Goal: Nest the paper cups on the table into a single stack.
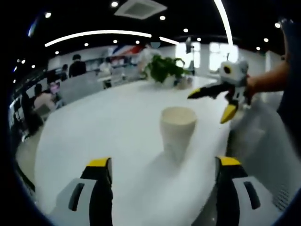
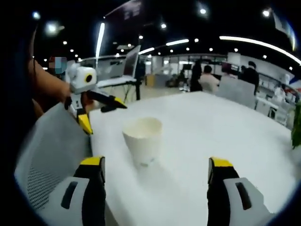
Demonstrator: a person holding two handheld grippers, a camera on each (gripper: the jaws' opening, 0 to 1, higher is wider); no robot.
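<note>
Left gripper [image 1: 163, 165] jaws spread wide, gripping nothing, and right gripper [image 2: 156, 164] likewise wide apart and empty, each aimed from opposite sides at one upright paper cup [image 1: 178, 126] standing near the edge of the white table [image 1: 108, 117], potted plant [image 1: 163, 68] beyond at the far side.

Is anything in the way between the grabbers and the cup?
Nothing visible is. The paper cup stands alone on the white table, with bare tabletop between it and each open hand-held gripper.
</note>
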